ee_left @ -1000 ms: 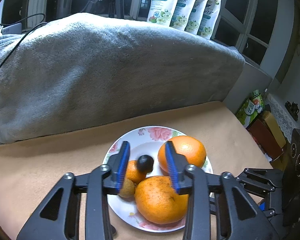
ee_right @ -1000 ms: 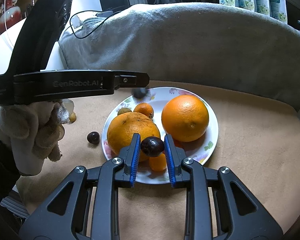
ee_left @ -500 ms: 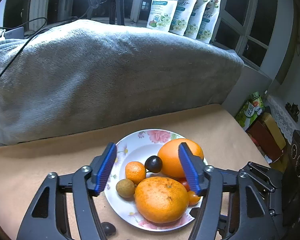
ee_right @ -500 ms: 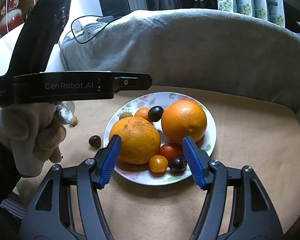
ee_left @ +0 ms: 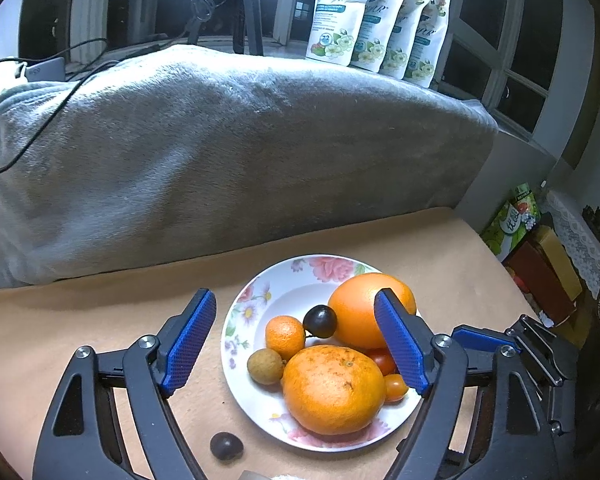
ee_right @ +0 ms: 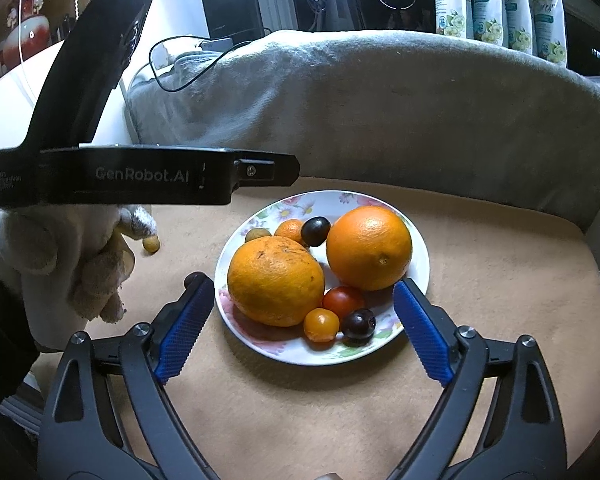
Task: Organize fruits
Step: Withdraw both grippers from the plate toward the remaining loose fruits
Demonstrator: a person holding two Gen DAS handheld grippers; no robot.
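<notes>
The tan cloth-covered table (ee_right: 480,280) carries a round white china plate with a pink flower pattern (ee_right: 418,254), and most of the fruit is already gathered on it. Largest there are a smooth bright orange (ee_right: 369,247) at the back right and a rougher, duller mottled orange (ee_right: 275,282) at the front left. Behind them sit a small mandarin (ee_right: 290,229), a dark purple grape (ee_right: 315,231) and a brownish-green longan (ee_right: 257,235). At the front rim lie a red cherry tomato (ee_right: 343,301), a small yellow-orange cherry tomato (ee_right: 321,324) and a second dark round grape (ee_right: 359,323).

Two small pieces remain off the plate, as far as can be seen: a dark round fruit on the table (ee_left: 226,445), just beside the plate's left edge, and a little tan longan (ee_right: 151,244) farther left, near the gloved hand.

The left tool (ee_left: 296,344) hangs above the plate, spread wide and carrying nothing. The right tool (ee_right: 302,330) is likewise released and bare, hovering over the plate's near rim.

By my judgement the job is nearly finished; only those two strays need collecting.
</notes>
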